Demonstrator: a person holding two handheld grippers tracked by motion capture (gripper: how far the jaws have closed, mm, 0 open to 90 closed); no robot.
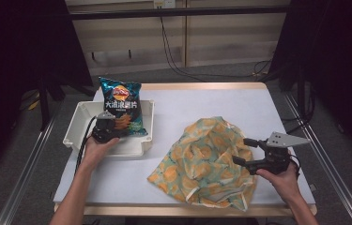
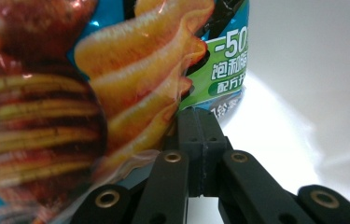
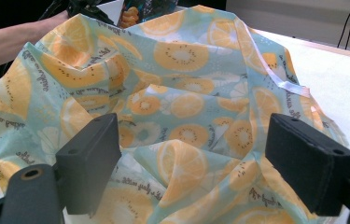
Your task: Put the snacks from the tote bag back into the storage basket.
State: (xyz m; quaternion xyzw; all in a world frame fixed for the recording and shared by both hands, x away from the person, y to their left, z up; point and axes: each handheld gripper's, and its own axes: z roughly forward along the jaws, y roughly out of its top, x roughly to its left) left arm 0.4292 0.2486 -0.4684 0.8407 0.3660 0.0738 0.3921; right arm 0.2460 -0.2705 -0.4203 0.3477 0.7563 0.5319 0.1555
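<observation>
Pinching the blue foil crisp bag (image 1: 121, 107) in the white plastic tray (image 1: 83, 110) at ten o'clock, the left gripper (image 1: 106, 123) lifts it; the right gripper (image 1: 245, 151), jaws wide, waits at the orange-print cloth bag (image 1: 202, 159) at four o'clock.

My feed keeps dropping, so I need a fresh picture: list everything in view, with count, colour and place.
Chip bag: one, blue with orange chips printed on it, standing in the bin, far end leaning past its far rim.
Bin: one, white, table's left side.
Cloth bag: one, pale green with orange slices, crumpled on the table's right half.
Table: one, white top.
Cables: several, black, floor behind the table.
Left hand-held gripper: black, shut on the chip bag's lower edge.
Right hand-held gripper: black, open, at the cloth bag's right edge.
</observation>
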